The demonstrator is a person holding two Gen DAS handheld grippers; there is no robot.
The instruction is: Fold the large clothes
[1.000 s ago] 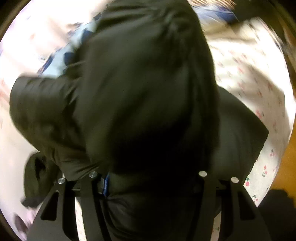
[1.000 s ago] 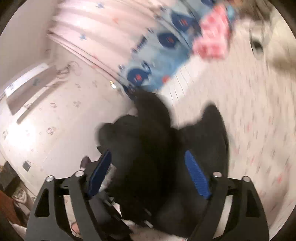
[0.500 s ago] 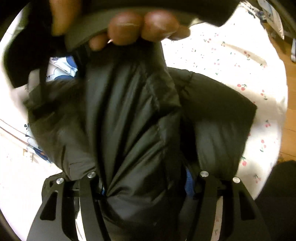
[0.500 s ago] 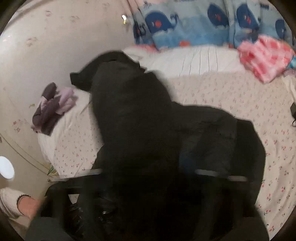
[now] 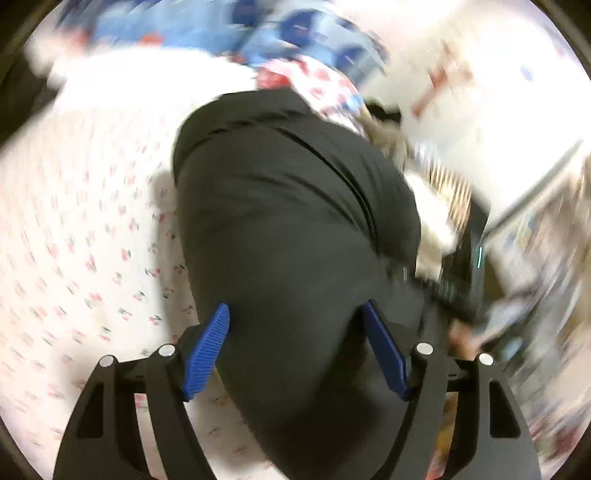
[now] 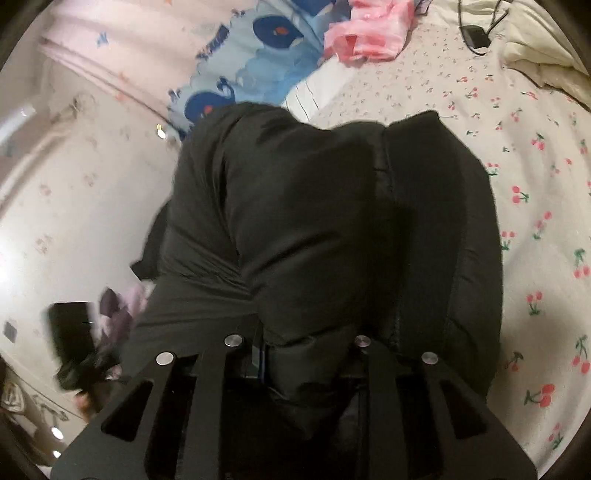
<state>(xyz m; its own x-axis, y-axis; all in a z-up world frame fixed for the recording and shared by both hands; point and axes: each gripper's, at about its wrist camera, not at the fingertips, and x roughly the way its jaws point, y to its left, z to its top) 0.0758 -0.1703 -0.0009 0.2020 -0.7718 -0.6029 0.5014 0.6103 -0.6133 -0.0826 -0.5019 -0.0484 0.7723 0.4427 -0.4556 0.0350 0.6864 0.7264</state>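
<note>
While the big black jacket (image 6: 332, 221) lies bunched up on the bed (image 6: 535, 184), both claws are down close to it. The bed has a white sheet with little red cherries on it.

The right claw (image 6: 295, 354) is closing on the jacket. Its two sides are near each other and a thick fold of the black cloth is squeezed between them. The cloth puffs up over the claw and hides most of its blue pads.

The left claw (image 5: 295, 347) is opening. Its blue pads (image 5: 207, 350) stand wide apart, one on each side of the jacket. The black cloth runs between them, but the pads do not press on it. That view is blurry.

Behind the jacket, toward the wall, lies a blue blanket with whales (image 6: 251, 66) on it. Just beside the blanket is a pink checked cloth (image 6: 369, 33). Past the jacket, at the far end of the bed, a small black box with a cord (image 6: 476, 37) rests on the sheet. To the left of the jacket, near the bed's edge, is a small purple cloth (image 6: 118, 306).
</note>
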